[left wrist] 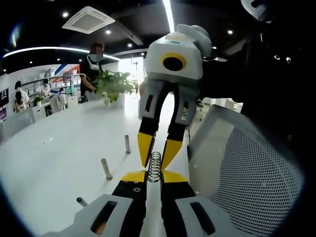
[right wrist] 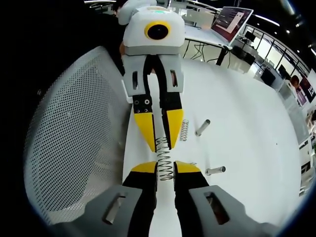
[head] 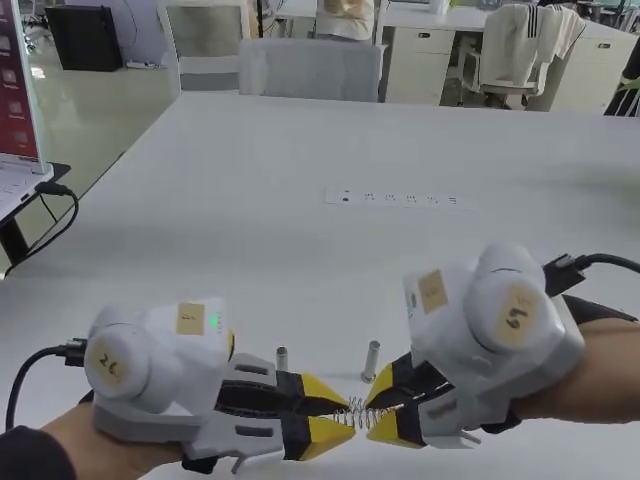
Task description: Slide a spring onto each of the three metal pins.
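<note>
While hovering over the near edge of the table [head: 300, 230], pinched one spring [head: 358, 413] end to end: left gripper [head: 335, 420] nearly closed on one end, right gripper [head: 385, 415] likewise on the other. Stood close to a bare upright pin [head: 371, 360] just behind the tips. Risked stretching it if pulled apart, or flinging it off the edge if either pinch slipped.

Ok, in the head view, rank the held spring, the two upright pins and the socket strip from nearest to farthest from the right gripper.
1. spring: clamped at the tip of the right gripper.
2. right pin: just beyond that gripper.
3. left pin: further to the left.
4. socket strip: far back, mid-view.
</note>
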`<action>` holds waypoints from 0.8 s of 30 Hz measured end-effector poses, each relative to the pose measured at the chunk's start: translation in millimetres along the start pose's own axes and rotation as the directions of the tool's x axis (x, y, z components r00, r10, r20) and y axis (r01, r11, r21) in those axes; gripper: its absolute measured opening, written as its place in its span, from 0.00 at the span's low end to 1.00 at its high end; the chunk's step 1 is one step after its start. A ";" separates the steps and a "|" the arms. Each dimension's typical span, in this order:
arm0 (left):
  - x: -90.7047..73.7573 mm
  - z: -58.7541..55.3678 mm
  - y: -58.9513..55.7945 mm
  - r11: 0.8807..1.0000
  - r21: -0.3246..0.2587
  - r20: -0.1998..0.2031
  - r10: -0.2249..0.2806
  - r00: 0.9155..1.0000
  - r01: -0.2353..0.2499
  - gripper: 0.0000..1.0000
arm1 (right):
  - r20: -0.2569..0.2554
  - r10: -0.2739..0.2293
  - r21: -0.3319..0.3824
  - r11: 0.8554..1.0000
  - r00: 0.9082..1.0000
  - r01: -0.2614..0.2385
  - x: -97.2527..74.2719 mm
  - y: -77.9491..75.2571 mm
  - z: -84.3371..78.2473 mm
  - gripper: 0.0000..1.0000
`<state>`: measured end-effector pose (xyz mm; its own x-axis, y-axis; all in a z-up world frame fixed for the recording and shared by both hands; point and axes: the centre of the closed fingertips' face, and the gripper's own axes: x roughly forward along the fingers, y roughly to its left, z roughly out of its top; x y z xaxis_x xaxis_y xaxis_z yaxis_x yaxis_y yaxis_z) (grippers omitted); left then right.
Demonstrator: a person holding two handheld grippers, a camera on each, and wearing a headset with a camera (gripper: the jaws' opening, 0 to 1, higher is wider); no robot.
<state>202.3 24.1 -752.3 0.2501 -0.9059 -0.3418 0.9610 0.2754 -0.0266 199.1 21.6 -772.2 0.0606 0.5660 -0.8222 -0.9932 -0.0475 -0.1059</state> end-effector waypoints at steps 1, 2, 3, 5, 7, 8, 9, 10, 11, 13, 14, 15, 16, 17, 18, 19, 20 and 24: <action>-0.6 1.5 -0.1 1.000 -0.001 0.004 -0.001 1.000 0.001 0.02 | -0.002 0.002 0.006 1.000 1.000 -0.002 0.7 0.4 -1.7 0.12; -1.0 2.7 -0.4 1.000 -0.003 0.008 -0.002 1.000 0.002 0.02 | -0.003 0.002 0.006 1.000 1.000 -0.002 1.2 0.7 -2.7 0.13; -1.4 3.3 -0.1 1.000 -0.003 0.009 -0.001 1.000 0.001 0.02 | -0.003 0.004 0.009 1.000 1.000 -0.004 1.5 1.3 -3.6 0.13; -1.8 5.4 -1.5 1.000 -0.003 0.013 -0.007 1.000 0.007 0.02 | 0.000 0.005 0.015 1.000 1.000 -0.005 1.9 1.9 -4.8 0.13; -1.8 8.2 -2.8 1.000 -0.003 0.022 -0.011 1.000 0.011 0.02 | 0.002 0.009 0.022 1.000 1.000 -0.009 2.4 2.3 -6.1 0.13; -1.7 9.2 -3.1 1.000 0.000 0.023 -0.012 1.000 0.012 0.02 | 0.001 0.009 0.021 1.000 1.000 -0.009 2.8 2.5 -7.0 0.13; -1.6 9.4 -3.1 1.000 0.000 0.023 -0.012 1.000 0.012 0.02 | 0.000 0.009 0.022 1.000 1.000 -0.009 3.0 2.6 -7.4 0.12; -1.5 9.6 -3.3 1.000 -0.001 0.024 -0.013 1.000 0.013 0.02 | 0.001 0.009 0.022 1.000 1.000 -0.009 3.1 2.7 -7.7 0.12; -1.5 9.7 -3.7 1.000 -0.002 0.025 -0.015 1.000 0.015 0.02 | 0.001 0.008 0.021 1.000 1.000 -0.008 3.0 2.8 -7.7 0.11; -1.5 8.9 -3.7 1.000 0.000 0.022 -0.015 1.000 0.015 0.02 | 0.003 0.008 0.017 1.000 1.000 -0.008 2.8 3.0 -7.4 0.10; -1.6 8.9 -3.6 1.000 0.000 0.022 -0.015 1.000 0.015 0.02 | 0.003 0.008 0.018 1.000 1.000 -0.008 2.6 3.0 -7.5 0.10; -1.6 9.0 -3.4 1.000 -0.001 0.023 -0.014 1.000 0.014 0.02 | 0.003 0.007 0.017 1.000 1.000 -0.007 2.4 3.0 -7.4 0.10; -1.6 8.9 -2.9 1.000 -0.001 0.023 -0.012 1.000 0.012 0.02 | 0.004 0.004 0.017 1.000 1.000 -0.005 1.8 2.6 -7.0 0.10; -1.6 8.8 -2.5 1.000 -0.001 0.023 -0.011 1.000 0.011 0.02 | 0.006 0.003 0.016 1.000 1.000 -0.003 0.8 2.4 -6.3 0.09; -1.8 8.6 -2.2 1.000 0.000 0.023 -0.010 1.000 0.010 0.02 | 0.007 0.002 0.018 1.000 1.000 -0.002 -0.6 2.2 -5.4 0.09; -1.8 8.5 -1.8 1.000 0.000 0.022 -0.009 1.000 0.009 0.02 | 0.010 0.000 0.021 1.000 1.000 0.000 -2.2 1.7 -4.1 0.09; -2.1 8.6 -1.2 1.000 0.000 0.024 -0.007 1.000 0.007 0.02 | 0.015 -0.003 0.023 1.000 1.000 0.002 -4.3 1.2 -2.4 0.09; -2.0 8.1 0.1 1.000 -0.003 0.023 -0.004 1.000 0.004 0.02 | 0.030 -0.005 0.035 0.999 1.000 0.004 -9.0 0.6 2.8 0.09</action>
<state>202.8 23.3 -743.9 0.2491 -0.9140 -0.3201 0.9615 0.2729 -0.0309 197.6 18.7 -763.3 0.0622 0.5906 -0.8045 -0.9959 -0.0166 -0.0891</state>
